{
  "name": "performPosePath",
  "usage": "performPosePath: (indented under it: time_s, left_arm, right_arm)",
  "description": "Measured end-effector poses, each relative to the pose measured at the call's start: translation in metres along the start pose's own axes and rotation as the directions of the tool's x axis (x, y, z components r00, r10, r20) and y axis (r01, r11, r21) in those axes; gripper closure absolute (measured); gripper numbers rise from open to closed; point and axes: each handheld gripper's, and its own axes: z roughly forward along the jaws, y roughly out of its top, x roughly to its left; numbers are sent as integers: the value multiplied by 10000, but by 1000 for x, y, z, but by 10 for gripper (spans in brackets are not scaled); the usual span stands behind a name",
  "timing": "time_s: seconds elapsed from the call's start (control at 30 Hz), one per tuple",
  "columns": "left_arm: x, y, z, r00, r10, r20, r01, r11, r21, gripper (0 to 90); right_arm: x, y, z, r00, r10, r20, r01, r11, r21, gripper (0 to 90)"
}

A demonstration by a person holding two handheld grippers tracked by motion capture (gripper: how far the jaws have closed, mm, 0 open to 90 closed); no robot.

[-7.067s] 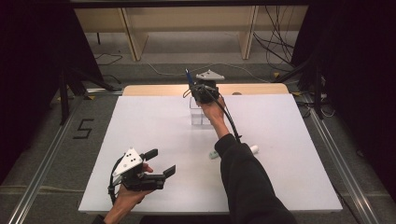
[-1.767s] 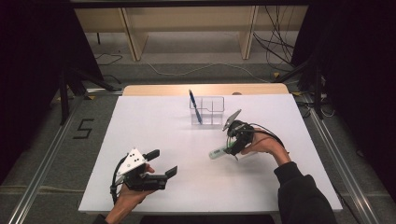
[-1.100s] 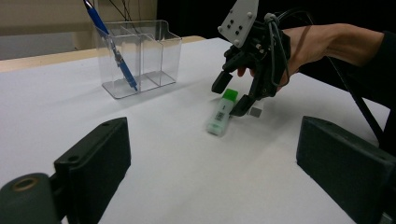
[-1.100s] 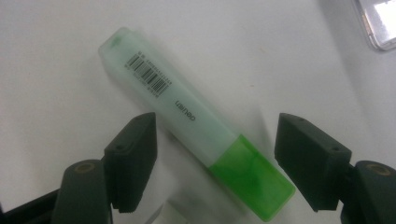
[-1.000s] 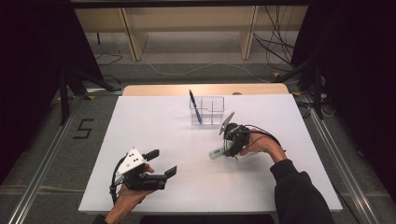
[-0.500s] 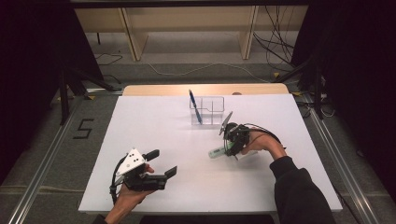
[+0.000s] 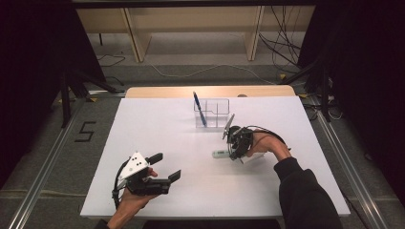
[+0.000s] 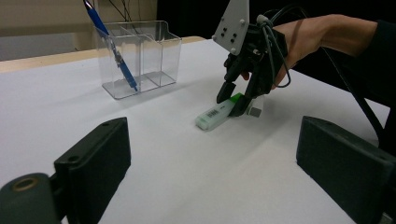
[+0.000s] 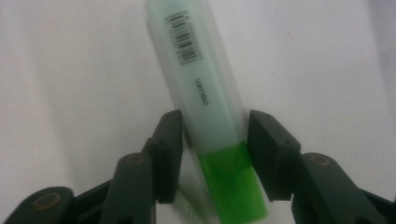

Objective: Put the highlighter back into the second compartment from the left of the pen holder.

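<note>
At the left of the high view, the left tool (image 7: 165, 167) is held just above the white table (image 7: 157, 119), its jaws spread wide and nothing between them. Farther right, toward the table's far edge, a clear organiser (image 7: 213, 113) is seen with a blue pen (image 7: 199, 109) leaning in its left compartment, so one item appears already stowed. To the right and nearer, a green highlighter (image 7: 221, 153) lies flat on the table. The right tool (image 9: 212, 140) is lowered over its green end; its jaws have just been closing and flank the barrel closely, though a firm pinch cannot be confirmed. Lifting and placing in the organiser are judged still to be done.
</note>
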Motion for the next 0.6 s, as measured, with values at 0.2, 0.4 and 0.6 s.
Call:
performPosePath:
  time_s: [0.2, 0.4, 0.6]
  left_arm:
    - [0, 0, 0, 10000, -37, 12, 37, 10000, -2, 93]
    - [0, 0, 0, 10000, -3, -5, 3, 10000, -5, 93]
    - [0, 0, 0, 10000, -49, -14, 49, 10000, -30, 93]
  right_arm:
    - [3, 1, -1, 9998, -146, -109, 146, 9999, 77, 665]
    - [6, 3, -1, 9982, -563, 226, 566, 9983, -109, 671]
    - [12, 9, -9, 9923, -933, 817, 1000, 9915, -832, 672]
